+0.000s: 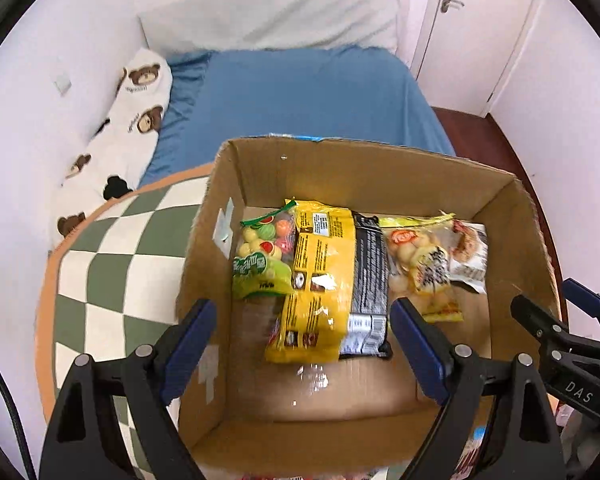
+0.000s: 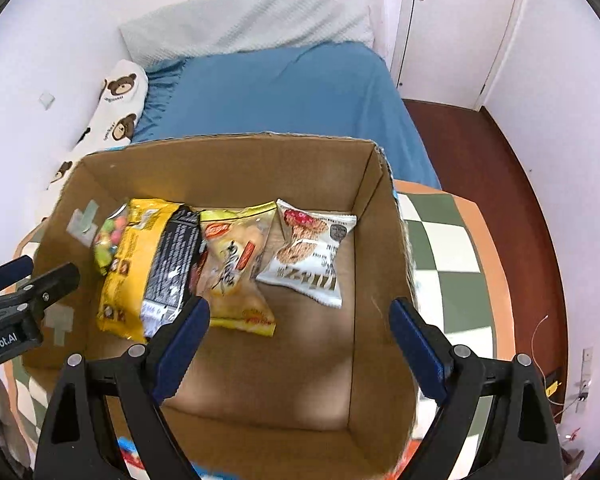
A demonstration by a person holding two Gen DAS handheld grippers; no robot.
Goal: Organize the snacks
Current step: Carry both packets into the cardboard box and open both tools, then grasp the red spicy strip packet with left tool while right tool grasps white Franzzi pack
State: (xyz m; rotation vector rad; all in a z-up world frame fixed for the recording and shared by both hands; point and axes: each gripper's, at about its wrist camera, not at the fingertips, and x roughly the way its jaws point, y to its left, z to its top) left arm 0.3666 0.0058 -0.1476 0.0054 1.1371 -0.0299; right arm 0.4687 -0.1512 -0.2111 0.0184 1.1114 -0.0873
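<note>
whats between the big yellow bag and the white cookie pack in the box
A clear bag of round yellow snacks lies between the big yellow bag and the white cookie pack, clearest in the right wrist view.

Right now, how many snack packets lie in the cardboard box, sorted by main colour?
Yellow plastic packets: 2
Black foil packet: 1
White biscuit packet: 1
Clear-and-green bag of coloured candy balls: 1
Total: 5
</note>
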